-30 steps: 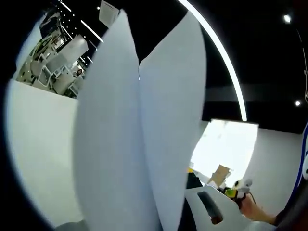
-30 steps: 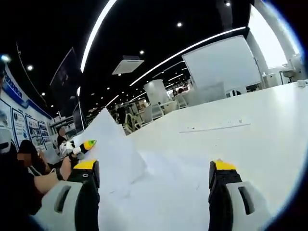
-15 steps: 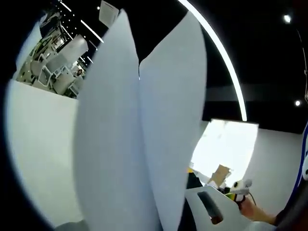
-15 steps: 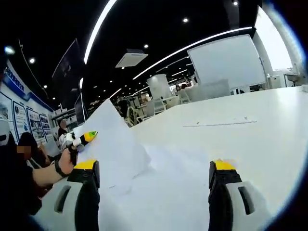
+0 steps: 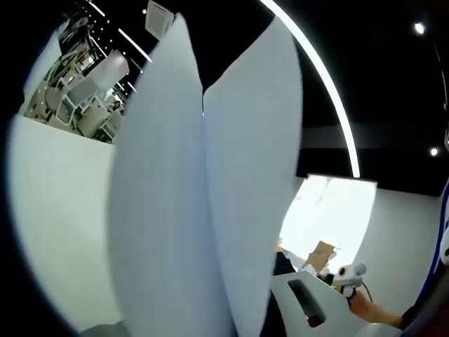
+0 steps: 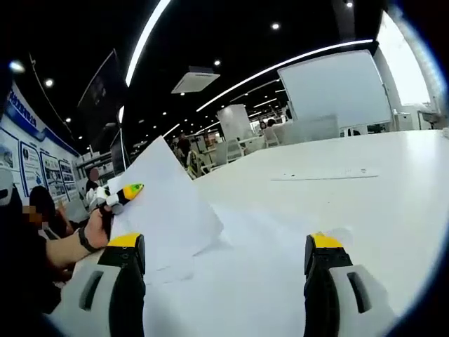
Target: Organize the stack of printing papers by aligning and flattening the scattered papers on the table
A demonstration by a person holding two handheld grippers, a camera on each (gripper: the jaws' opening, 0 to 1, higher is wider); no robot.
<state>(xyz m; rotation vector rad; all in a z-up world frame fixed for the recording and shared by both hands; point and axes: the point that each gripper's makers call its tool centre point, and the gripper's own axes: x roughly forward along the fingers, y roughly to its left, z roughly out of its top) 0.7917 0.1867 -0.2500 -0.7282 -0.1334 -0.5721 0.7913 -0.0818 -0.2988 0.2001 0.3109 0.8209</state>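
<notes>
Left tongs (image 6: 119, 194) clenched on thin, floppy papers (image 5: 203, 210), right tongs (image 6: 224, 256) released; best gripped near an edge.

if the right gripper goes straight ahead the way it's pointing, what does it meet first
Probably the loose papers lying flat on the white table, just ahead between the right gripper's open jaws; depth is unclear.

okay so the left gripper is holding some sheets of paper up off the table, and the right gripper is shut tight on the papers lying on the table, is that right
Not quite. The left gripper does hold sheets of paper raised off the table, but the right gripper is open, not shut: in the right gripper view its jaws stand wide apart over the papers lying on the table, gripping nothing.
</notes>
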